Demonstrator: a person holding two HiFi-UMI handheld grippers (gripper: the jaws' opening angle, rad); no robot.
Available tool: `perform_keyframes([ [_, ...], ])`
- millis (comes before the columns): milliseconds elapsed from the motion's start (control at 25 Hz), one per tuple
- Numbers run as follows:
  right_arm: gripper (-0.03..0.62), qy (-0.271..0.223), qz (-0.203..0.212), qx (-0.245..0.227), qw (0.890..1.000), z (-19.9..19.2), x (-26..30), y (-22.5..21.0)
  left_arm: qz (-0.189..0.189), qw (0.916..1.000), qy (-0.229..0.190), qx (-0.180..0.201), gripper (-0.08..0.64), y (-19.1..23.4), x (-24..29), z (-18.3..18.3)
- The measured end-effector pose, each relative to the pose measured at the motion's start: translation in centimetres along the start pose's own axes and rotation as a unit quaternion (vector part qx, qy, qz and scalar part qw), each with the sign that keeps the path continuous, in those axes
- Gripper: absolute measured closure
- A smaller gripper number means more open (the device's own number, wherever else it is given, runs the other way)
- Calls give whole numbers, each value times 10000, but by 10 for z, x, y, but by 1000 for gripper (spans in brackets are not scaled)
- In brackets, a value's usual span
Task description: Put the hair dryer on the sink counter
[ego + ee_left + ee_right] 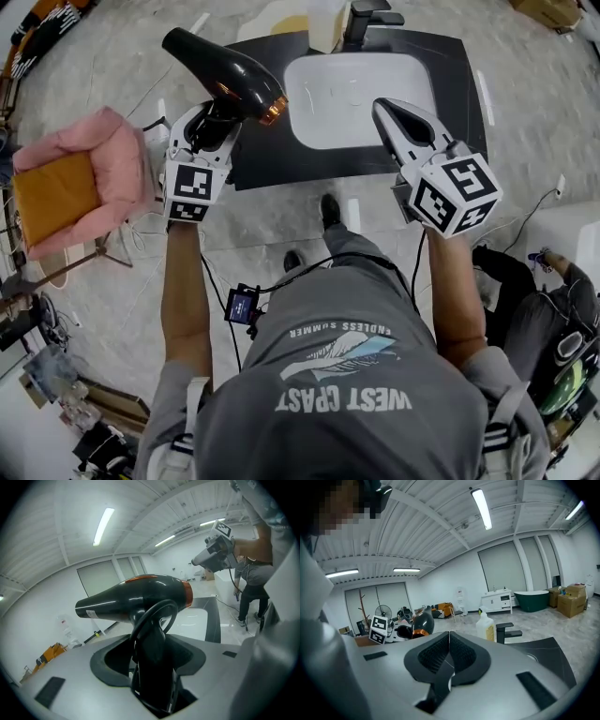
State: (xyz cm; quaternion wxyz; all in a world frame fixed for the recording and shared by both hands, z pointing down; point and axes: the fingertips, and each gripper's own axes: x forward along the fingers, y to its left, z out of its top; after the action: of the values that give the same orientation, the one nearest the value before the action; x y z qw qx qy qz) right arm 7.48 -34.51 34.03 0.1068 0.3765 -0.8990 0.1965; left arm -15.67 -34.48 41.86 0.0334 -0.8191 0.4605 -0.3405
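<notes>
A black hair dryer [225,70] with an orange ring at its rear hangs above the left end of the dark sink counter [450,84]. My left gripper [217,111] is shut on its handle [152,658], and the barrel [140,597] lies crosswise above the jaws. My right gripper [384,108] hovers over the right side of the white basin [356,98], its pads [449,656] pressed together with nothing between them. From the right gripper view the hair dryer [423,623] shows off to the left.
A soap bottle [323,23] and a black faucet [366,19] stand at the back of the counter. A pink armchair [89,178] with an orange cushion sits to the left. Cables trail on the floor. A green bathtub [532,599] and cardboard boxes [569,599] lie far off.
</notes>
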Motion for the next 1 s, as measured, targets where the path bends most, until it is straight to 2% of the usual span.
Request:
perform_keyframes([
  [400,565,248,25,197,9995,-19,13,-19,-390,9971,635,-165,327,-21,48,-45],
  [1000,565,666,88,471,9966,-42,35,-35,-865,9844,1469,-441,327,-46,100,-103],
])
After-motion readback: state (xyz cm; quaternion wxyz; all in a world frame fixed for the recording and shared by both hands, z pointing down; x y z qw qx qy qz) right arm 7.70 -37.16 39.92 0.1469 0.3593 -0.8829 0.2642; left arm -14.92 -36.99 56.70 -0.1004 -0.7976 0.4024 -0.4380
